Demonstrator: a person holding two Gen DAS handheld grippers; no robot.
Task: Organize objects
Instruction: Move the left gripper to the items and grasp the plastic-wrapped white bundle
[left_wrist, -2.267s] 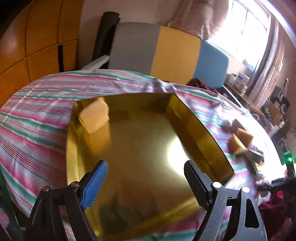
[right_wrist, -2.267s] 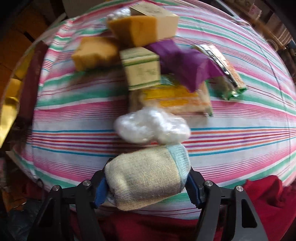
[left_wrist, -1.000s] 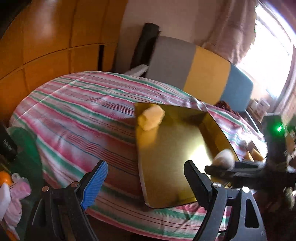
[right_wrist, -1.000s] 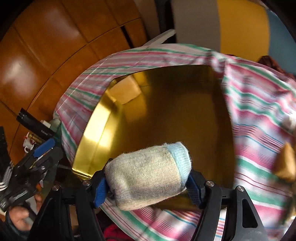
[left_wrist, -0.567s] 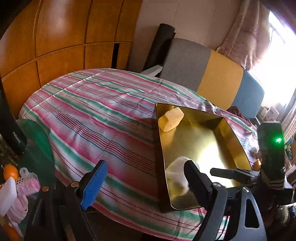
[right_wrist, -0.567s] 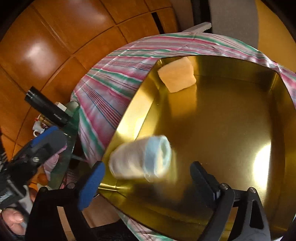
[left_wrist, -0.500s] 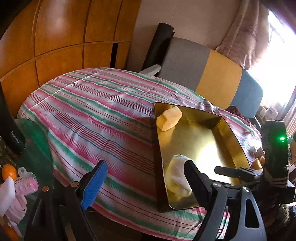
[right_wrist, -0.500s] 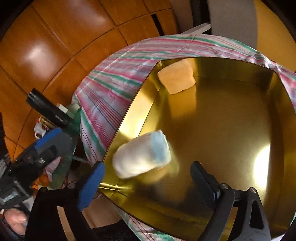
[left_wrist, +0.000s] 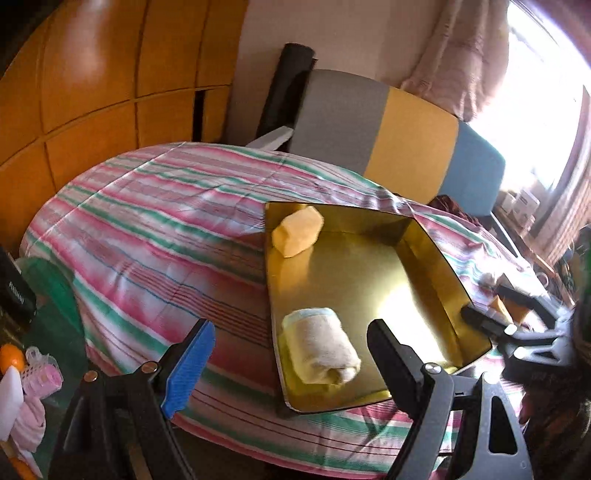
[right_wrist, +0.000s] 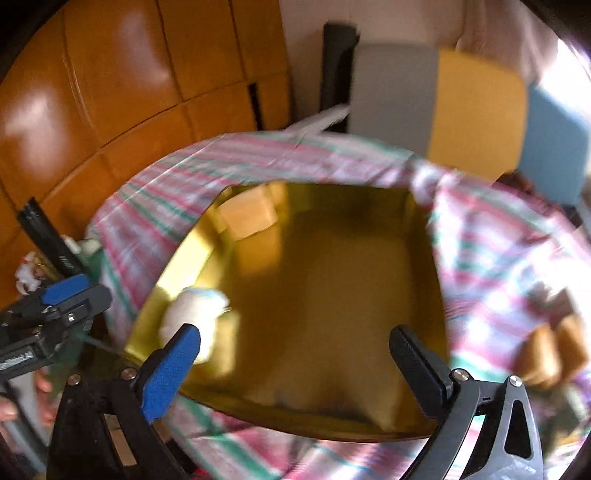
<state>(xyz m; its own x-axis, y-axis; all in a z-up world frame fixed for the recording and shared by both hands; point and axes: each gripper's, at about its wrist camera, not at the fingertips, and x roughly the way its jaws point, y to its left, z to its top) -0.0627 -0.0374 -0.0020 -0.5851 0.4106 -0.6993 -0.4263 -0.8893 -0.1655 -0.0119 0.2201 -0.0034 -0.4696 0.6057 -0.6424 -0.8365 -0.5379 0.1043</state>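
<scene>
A gold tray (left_wrist: 439, 254) sits on the striped tablecloth. Inside it a rolled beige sock with a light-blue cuff (left_wrist: 319, 345) lies near the front left corner, and a yellow sponge (left_wrist: 297, 230) rests at the far left corner. My left gripper (left_wrist: 290, 332) hangs open over the table's front edge, holding nothing. In the blurred right wrist view the sock (right_wrist: 195, 306) and the sponge (right_wrist: 247, 214) show in the tray (right_wrist: 177, 258). My right gripper (right_wrist: 295, 332) hovers over the tray's near side, its jaws opening with nothing between them.
A chair back (left_wrist: 376, 125) in grey, yellow and blue stands behind the table, with wooden wall panels (left_wrist: 92, 85) to the left. A green side table (left_wrist: 48, 295) with small items is at lower left. More yellow sponges (right_wrist: 546, 350) lie right of the tray.
The right gripper opened and let the rolled sock drop into the tray, where it now lies still by the near left corner. The right gripper then drew back and tipped upward.
</scene>
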